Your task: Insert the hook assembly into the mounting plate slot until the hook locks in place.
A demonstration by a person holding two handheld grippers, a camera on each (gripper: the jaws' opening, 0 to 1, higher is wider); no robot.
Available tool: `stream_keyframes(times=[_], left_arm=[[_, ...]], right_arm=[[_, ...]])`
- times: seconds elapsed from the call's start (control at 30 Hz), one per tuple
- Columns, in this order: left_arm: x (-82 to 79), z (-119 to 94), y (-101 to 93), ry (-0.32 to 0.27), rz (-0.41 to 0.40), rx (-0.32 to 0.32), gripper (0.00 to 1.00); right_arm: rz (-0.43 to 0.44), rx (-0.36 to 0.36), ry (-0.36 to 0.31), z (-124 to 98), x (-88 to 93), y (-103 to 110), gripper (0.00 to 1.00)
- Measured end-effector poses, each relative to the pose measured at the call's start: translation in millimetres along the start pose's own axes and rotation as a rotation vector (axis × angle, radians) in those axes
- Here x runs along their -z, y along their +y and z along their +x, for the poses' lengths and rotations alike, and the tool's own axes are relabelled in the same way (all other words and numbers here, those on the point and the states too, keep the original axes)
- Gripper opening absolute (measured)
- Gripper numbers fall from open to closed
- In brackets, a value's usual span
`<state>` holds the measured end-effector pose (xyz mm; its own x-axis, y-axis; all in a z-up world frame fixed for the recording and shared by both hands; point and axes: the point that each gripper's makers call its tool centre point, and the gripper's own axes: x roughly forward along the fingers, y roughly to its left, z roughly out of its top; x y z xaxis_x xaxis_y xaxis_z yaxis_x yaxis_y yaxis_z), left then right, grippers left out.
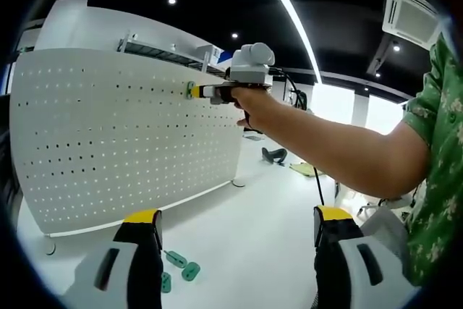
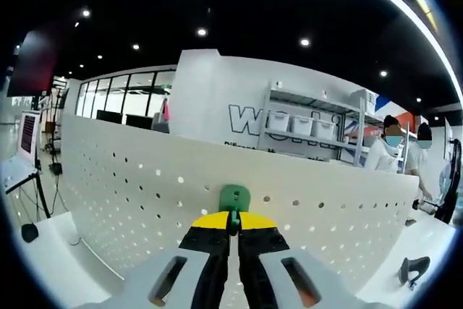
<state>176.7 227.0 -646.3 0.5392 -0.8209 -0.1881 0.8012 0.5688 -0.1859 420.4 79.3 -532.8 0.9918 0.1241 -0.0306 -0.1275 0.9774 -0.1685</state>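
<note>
A white pegboard mounting plate (image 1: 108, 142) stands upright on the white table. In the left gripper view, a person's hand holds my right gripper (image 1: 206, 92) against the board's upper edge, its yellow-tipped jaws closed on a green hook (image 1: 189, 90) that touches the board. The right gripper view looks along my right gripper (image 2: 233, 222), shut on that green hook (image 2: 234, 197), which sits at a hole row of the pegboard (image 2: 130, 186). My left gripper (image 1: 235, 226) hangs open over the table, nothing between its fingers. Spare green hooks (image 1: 179, 265) lie on the table below it.
The person's bare arm (image 1: 340, 150) crosses the left gripper view from the right. A black object (image 2: 412, 269) lies on the table beyond the board's right end. A screen on a stand (image 2: 29, 132) is at far left, and shelving with bins (image 2: 304, 124) and two people stand behind.
</note>
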Motion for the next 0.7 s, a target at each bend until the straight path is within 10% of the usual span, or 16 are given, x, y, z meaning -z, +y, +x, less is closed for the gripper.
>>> stream_keyframes(times=[0.7], left_arm=[[-0.7,-2.1,-1.0,0.000,0.001,-0.001,0.88]], right_arm=[[-0.047,0.017,-0.008,-2.1,-7.5,-0.7,0.01]])
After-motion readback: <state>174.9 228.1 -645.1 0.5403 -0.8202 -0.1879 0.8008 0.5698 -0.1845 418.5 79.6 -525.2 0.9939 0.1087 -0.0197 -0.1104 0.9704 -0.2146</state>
